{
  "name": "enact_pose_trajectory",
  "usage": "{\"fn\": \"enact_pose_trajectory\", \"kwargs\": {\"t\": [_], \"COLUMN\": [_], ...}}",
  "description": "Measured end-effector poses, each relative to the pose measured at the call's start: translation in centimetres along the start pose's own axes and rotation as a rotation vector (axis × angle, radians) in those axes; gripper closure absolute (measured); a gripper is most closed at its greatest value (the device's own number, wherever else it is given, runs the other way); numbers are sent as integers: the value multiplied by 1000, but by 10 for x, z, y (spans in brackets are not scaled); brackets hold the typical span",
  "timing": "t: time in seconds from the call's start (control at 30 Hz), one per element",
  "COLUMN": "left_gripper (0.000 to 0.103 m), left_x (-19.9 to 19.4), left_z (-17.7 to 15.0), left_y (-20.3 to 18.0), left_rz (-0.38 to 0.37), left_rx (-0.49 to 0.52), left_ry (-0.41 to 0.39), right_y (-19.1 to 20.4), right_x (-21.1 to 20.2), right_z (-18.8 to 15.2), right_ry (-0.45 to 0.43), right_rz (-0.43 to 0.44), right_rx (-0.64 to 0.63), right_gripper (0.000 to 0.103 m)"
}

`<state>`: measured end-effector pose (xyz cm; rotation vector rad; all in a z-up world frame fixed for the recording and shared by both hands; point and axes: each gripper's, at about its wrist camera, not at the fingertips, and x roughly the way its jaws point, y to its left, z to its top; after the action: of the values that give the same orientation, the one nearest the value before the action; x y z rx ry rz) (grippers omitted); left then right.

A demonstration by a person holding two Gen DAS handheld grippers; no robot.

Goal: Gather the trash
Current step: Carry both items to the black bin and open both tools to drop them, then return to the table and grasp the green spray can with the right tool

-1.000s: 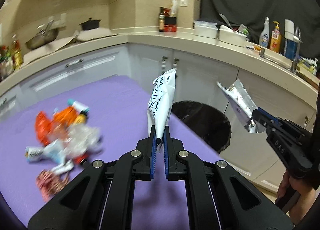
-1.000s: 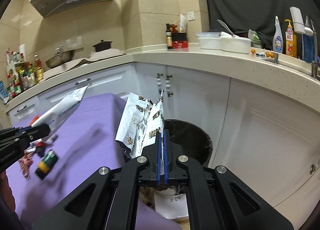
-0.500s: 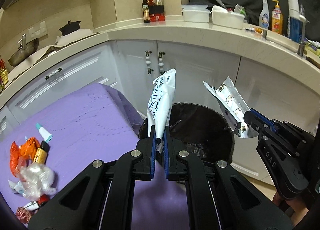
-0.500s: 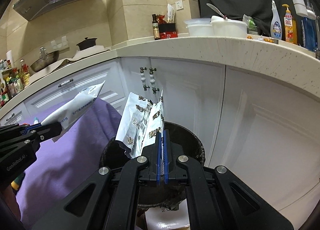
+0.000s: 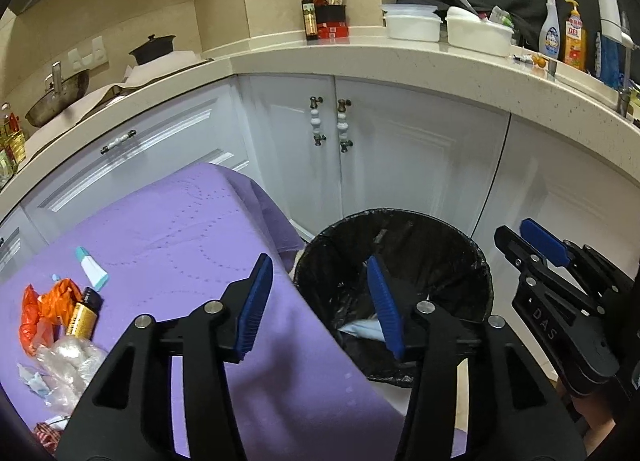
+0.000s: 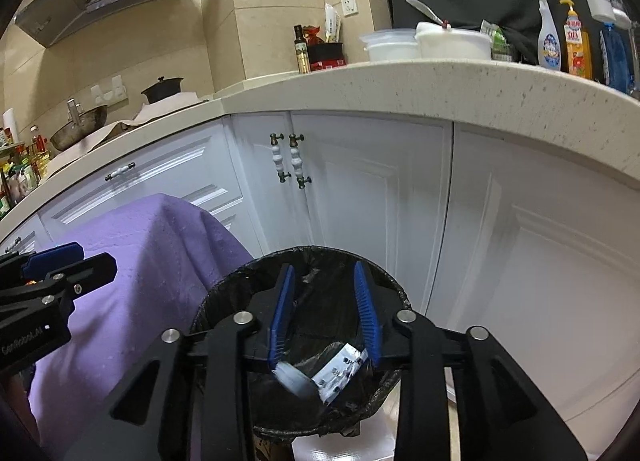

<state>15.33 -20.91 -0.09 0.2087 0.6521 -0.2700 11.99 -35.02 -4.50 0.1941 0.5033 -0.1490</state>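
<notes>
Two grippers held over a black bin (image 6: 224, 301), jaws just spread and empty.
Left gripper (image 5: 318, 301), right gripper (image 6: 324, 309); two wrappers (image 6: 340, 371) are seen inside the bin; more trash (image 5: 60, 325) is left on the purple-covered counter (image 5: 180, 229).

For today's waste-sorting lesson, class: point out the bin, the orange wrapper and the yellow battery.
bin (image 5: 478, 261): left wrist view, right rim of the black liner.
orange wrapper (image 5: 38, 311): left wrist view, middle of the crumpled plastic.
yellow battery (image 5: 82, 319): left wrist view, its yellow body.
</notes>
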Motion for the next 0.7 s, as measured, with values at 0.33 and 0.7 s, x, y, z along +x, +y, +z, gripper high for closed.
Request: {"fn": "enact_pose_trajectory", "kwargs": {"t": [0.33,0.7], "left_gripper": [47,46], "left_x": [-58,-120], "left_z": [-15,-77], "left_y": [41,133], "left_rz": [34,205], "left_rx": [-62,-177], "left_ry": [-59,-60], "right_y": [36,120], "right_x": [-54,-89], "right_z": [3,-23], "right_ry": [-49,-28], "right_rz": [45,180], "right_rx": [-11,-80], "right_gripper": [51,45]}}
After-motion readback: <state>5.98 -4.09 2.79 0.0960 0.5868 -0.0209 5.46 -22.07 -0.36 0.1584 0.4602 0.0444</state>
